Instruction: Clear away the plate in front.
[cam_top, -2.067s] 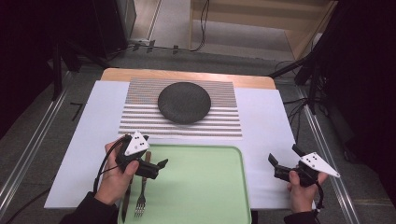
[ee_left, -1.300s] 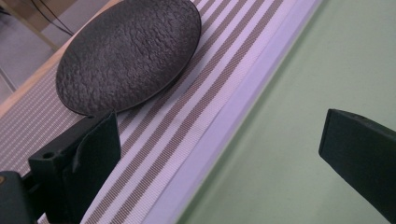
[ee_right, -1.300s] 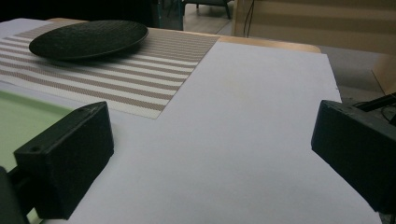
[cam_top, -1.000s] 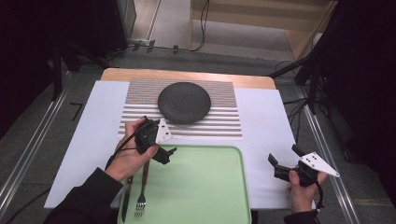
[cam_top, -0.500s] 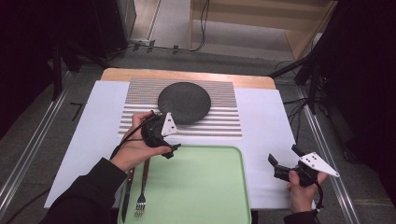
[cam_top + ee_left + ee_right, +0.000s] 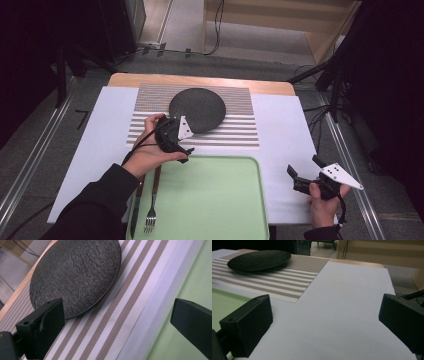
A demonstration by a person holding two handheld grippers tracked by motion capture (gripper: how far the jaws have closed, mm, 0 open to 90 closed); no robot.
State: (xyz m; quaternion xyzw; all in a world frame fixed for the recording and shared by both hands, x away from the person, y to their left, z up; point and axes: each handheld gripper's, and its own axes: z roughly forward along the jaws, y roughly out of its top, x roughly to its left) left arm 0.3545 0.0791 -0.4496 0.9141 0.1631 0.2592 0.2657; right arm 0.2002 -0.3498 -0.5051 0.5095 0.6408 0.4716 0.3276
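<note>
1. My left gripper (image 6: 186, 148) hangs just beside the black plate (image 6: 197, 109) on the striped mat (image 6: 235, 131); its fingers are wide open and hold nothing.
2. My right gripper (image 6: 298, 179) rests far off, open and empty too.

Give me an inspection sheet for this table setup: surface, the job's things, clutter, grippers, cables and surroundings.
Surface: wooden table under a white sheet; striped mat at the back, green tray at the front.
Job's things: black plate on the mat, by the left gripper.
Clutter: knife and fork lying left of the tray.
Grippers: left gripper over the mat's front edge, jaws open toward the plate; right gripper over the sheet right of the tray, jaws open, empty.
Cables: one trails from the left gripper; more on the floor behind the table.
Surroundings: dark stands, wooden furniture behind.
</note>
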